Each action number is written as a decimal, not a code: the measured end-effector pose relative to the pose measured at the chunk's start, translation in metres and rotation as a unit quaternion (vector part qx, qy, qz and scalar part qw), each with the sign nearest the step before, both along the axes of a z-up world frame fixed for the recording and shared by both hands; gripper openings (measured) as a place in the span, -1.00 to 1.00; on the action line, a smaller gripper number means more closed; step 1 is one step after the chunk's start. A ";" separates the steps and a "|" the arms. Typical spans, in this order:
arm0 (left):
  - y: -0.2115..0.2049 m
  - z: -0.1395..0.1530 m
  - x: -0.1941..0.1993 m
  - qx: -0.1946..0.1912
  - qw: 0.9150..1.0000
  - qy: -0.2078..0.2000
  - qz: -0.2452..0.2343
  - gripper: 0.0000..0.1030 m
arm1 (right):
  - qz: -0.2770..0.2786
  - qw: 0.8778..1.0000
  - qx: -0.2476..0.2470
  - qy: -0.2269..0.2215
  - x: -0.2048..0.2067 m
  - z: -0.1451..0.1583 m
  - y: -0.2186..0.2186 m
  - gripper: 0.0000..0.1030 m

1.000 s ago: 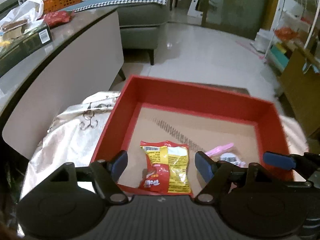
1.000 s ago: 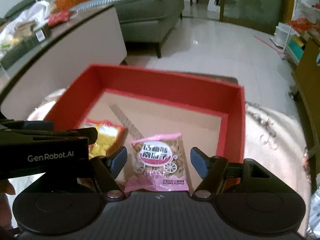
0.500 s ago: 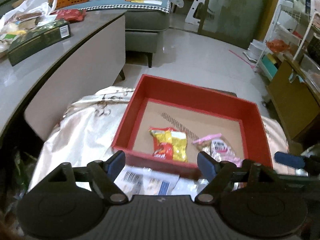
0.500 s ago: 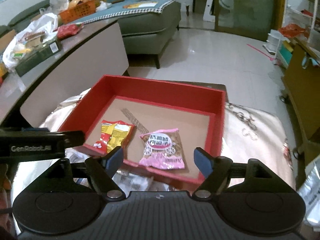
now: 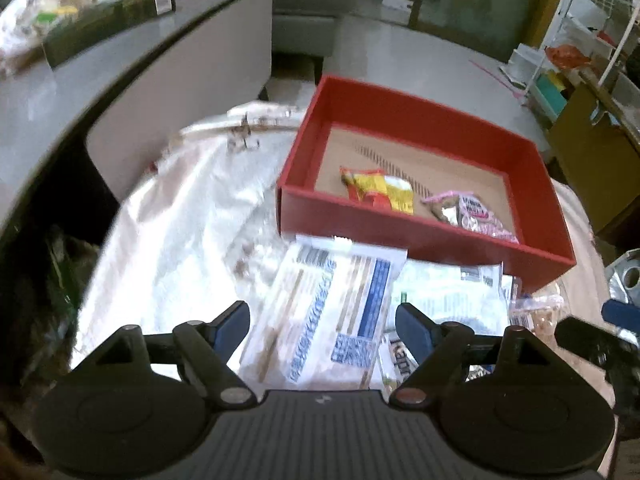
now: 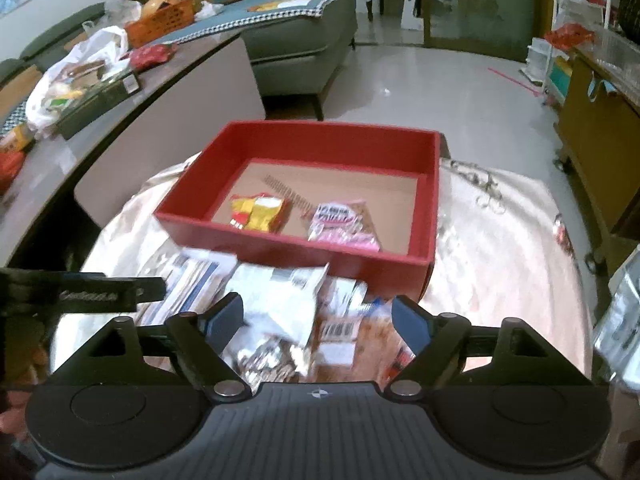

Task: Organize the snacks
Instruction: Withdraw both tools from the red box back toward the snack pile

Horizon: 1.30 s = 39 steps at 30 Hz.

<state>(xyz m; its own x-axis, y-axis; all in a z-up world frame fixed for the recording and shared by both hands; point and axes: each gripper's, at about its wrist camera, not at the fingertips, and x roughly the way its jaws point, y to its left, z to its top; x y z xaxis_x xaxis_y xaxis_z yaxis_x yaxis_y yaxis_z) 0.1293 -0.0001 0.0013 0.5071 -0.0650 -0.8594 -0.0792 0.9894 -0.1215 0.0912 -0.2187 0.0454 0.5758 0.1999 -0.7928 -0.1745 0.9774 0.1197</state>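
1. L gripper (image 5: pixel 322 322): pitched steeply down, jaws apart, nothing btwn pads; jaws just been opening.
2. R gripper (image 6: pixel 318 318): same downward pitch, jaws wide, nothing pinched; also just been opening, and further than L.
3. Side by side: L's black body shows at left edge of R wrist view.

**Gripper hardware**

Left gripper (image 5: pixel 322 322) and right gripper (image 6: pixel 318 318): matte black, ribbed centre deck, round side discs, triangular cut-outs, silver pivot screws, blue finger pads (image 5: pixel 409 327). White lettering, blurred, on left gripper's side.
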 end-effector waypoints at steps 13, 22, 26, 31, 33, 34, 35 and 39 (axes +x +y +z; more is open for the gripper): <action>-0.009 -0.035 0.018 0.024 0.998 0.041 -0.028 0.55 | -0.020 0.999 0.013 0.032 -0.032 -0.012 -0.018 0.69; -0.008 -0.057 0.031 0.032 0.997 0.062 -0.012 0.57 | -0.037 0.998 0.014 0.058 -0.029 -0.026 -0.030 0.69; -0.007 -0.051 0.026 0.031 0.997 0.067 0.002 0.36 | -0.045 0.997 0.004 0.065 -0.027 -0.032 -0.032 0.69; 0.001 -0.041 0.014 0.013 0.997 0.072 0.013 0.31 | -0.040 0.996 -0.027 0.072 -0.026 -0.041 -0.024 0.69; 0.005 -0.033 0.008 0.010 0.998 0.064 0.011 0.31 | -0.034 0.996 -0.038 0.076 -0.024 -0.045 -0.017 0.68; 0.007 -0.028 0.004 0.007 0.998 0.059 0.011 0.30 | -0.033 0.996 -0.044 0.075 -0.023 -0.045 -0.014 0.68; 0.010 -0.024 0.002 0.003 0.998 0.054 0.011 0.30 | -0.030 0.996 -0.053 0.072 -0.022 -0.045 -0.010 0.68; 0.015 -0.014 -0.010 -0.012 0.999 0.045 0.005 0.30 | -0.017 0.994 -0.080 0.073 -0.016 -0.052 0.006 0.66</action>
<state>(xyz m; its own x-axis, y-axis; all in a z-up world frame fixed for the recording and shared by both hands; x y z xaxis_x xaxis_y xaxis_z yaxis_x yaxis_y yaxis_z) 0.1197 0.0154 -0.0127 0.4284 -0.0825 -0.8998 -0.1003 0.9853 -0.1381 0.0751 -0.2123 -0.0064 0.4559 0.0467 -0.8888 -0.1323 0.9911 -0.0158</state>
